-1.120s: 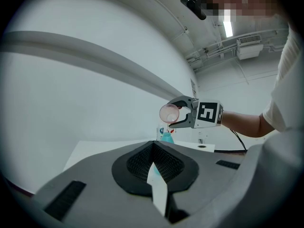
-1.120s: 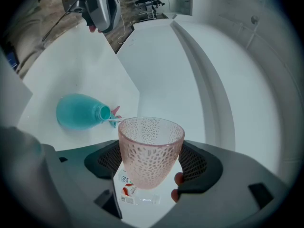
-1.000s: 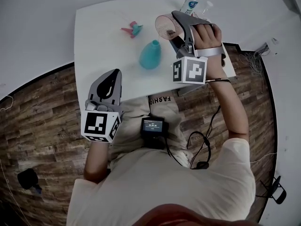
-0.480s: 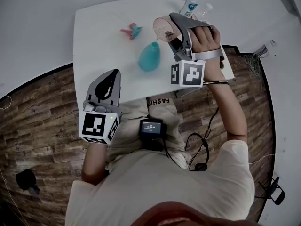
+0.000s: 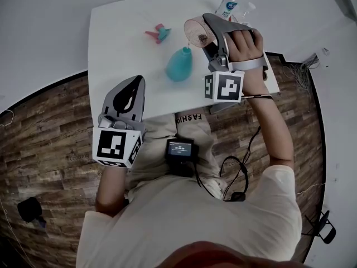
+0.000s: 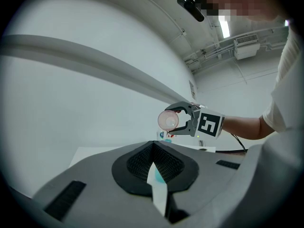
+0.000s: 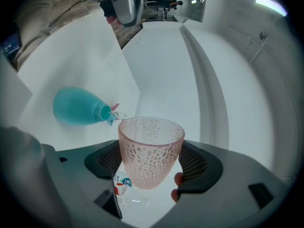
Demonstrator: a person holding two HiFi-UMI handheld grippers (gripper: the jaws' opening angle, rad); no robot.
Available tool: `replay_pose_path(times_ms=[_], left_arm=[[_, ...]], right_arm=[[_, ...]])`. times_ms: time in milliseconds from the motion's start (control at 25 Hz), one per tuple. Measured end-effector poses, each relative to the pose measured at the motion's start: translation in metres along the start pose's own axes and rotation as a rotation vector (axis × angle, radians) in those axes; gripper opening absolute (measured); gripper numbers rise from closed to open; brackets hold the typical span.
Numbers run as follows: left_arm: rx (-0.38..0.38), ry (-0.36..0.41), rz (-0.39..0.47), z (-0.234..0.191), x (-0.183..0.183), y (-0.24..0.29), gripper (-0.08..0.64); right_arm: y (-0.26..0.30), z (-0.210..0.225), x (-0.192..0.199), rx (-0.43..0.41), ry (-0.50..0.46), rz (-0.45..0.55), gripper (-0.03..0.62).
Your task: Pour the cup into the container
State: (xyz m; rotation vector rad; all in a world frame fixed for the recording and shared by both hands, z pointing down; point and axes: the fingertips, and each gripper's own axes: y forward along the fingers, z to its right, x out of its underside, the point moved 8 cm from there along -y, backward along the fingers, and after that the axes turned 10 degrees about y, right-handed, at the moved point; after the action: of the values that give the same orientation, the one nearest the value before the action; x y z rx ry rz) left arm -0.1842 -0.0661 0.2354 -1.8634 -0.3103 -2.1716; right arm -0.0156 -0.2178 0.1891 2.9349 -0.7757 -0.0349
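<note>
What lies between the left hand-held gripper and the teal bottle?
Only bare white table separates the left hand-held gripper from the teal bottle; the head view shows it.

Table (image 5: pixel 120 54) lies bare left of the teal bottle (image 5: pixel 179 66).

**"FASHIO" on the clothing; other print too small to read**

Dark capitals reading "FASHIO" stand on the person's pale clothing (image 5: pixel 189 118) just below the table edge, where a fold cuts the word off. The small black device (image 5: pixel 179 148) beneath it has a lit display with digits too small to read. The clear bottle (image 5: pixel 227 4) at the table's far edge carries a blue-and-white label whose print is illegible. The marker cube (image 5: pixel 115 146) of the left gripper (image 5: pixel 135 84) and the marker cube (image 5: pixel 227 86) of the right gripper (image 5: pixel 205 32) bear black-and-white square code patterns.
</note>
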Motion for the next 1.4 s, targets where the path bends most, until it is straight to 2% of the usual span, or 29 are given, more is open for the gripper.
replay_pose_path(times_ms=[1080,1400], left_arm=[[-0.017,-0.002,0.001,-0.004,-0.003,0.000,0.012],[-0.027,-0.001,0.000,-0.006,-0.001,-0.002,0.012]], right_arm=[[-0.009,0.005,-0.007,0.077,-0.104,0.064,0.370],[-0.013,-0.006,-0.010,0.141,-0.239,0.107,0.370]])
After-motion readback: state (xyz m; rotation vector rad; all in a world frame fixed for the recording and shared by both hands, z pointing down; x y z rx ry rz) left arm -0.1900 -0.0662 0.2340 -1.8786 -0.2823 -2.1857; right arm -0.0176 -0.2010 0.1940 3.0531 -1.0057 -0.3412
